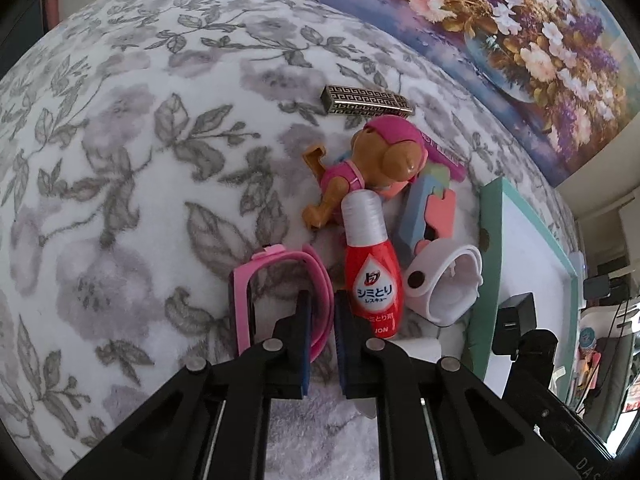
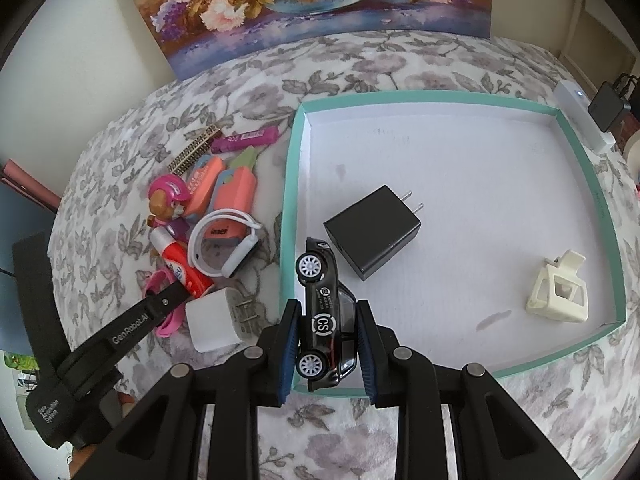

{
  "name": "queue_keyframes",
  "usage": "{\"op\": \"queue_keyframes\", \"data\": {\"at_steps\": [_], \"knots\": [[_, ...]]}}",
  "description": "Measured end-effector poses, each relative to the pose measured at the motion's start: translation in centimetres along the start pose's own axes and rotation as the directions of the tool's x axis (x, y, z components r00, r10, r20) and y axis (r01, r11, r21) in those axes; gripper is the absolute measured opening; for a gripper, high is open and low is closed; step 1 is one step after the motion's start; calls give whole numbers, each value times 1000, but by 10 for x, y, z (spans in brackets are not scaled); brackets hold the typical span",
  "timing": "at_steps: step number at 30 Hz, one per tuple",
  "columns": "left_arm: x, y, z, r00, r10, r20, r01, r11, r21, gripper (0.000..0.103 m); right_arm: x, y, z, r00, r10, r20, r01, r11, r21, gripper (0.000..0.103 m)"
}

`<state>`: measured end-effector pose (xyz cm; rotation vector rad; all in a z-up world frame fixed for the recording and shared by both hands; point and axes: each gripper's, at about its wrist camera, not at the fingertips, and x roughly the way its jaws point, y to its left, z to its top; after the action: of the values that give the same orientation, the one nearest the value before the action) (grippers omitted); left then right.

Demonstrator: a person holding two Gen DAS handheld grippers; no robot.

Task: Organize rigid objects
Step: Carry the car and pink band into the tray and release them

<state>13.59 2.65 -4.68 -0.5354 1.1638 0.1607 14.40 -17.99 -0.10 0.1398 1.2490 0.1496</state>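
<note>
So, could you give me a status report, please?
Left tool shut on pink band. Right tool holds toy car over tray corner. Black charger just ahead.

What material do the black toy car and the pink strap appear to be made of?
Black toy car: probably painted metal or hard plastic, since its glossy body shows sharp highlights; wheels look plastic.
Pink strap: likely soft silicone or rubber, matte, bent into a smooth loop. Neither is certain from looks alone.
</note>
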Motion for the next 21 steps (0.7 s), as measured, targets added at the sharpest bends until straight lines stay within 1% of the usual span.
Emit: {"op": "queue_keyframes", "data": {"at_steps": [6,8,14,19,21], "knots": [[2,-12,-1,998,65,13,-66,996,68,11,3,0,-1,1000,0,-11,0,1000,2,29],[3,-14,-1,997,71,15,-72,994,77,9,3,0,-1,1000,0,-10,0,1000,2,29],[-5,-12,-1,997,67,25,-69,995,72,7,1,0,0,1000,8,-3,-8,1000,6,29],[-31,-7,6,996,30,87,-33,999,29,7,-9,-2,2,1000,17,25,-18,1000,14,29],[-41,-9,7,993,24,118,-28,999,33,7,-12,-2,2,999,19,34,-19,1000,16,29]]}}
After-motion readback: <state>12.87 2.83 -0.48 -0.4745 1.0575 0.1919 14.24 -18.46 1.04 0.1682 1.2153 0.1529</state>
